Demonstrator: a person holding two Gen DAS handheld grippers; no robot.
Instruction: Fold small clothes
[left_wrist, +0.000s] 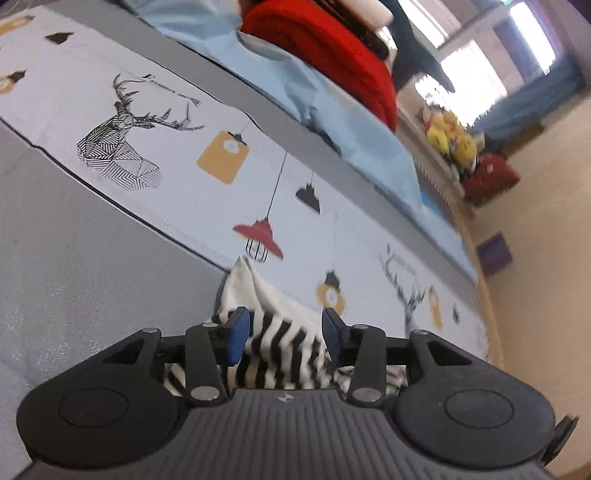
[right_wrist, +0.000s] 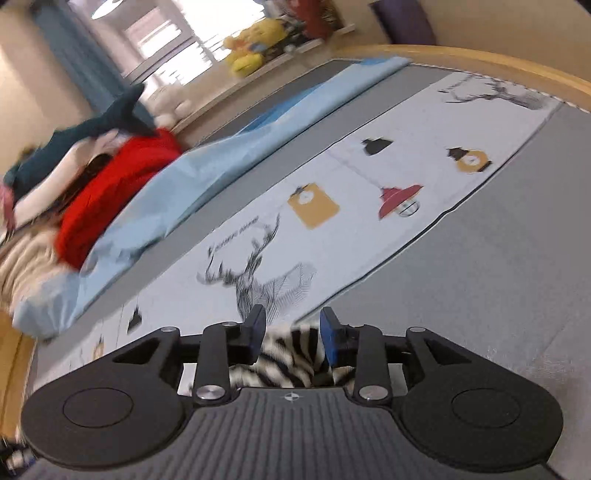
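Striped garment (left_wrist: 284, 343) between both parted hand-held grippers (left_wrist: 286, 334) (right_wrist: 291, 334) | red blanket (left_wrist: 332, 55) behind

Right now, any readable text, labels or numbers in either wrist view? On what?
None legible.
Script above the deer head on the printed cloth: too small to read.
Same script by the deer in the right wrist view: blurred.
Yellow clipboard print: no text discernible.

Garment (left_wrist: 280, 332) on cloth (left_wrist: 177, 110) (bed).
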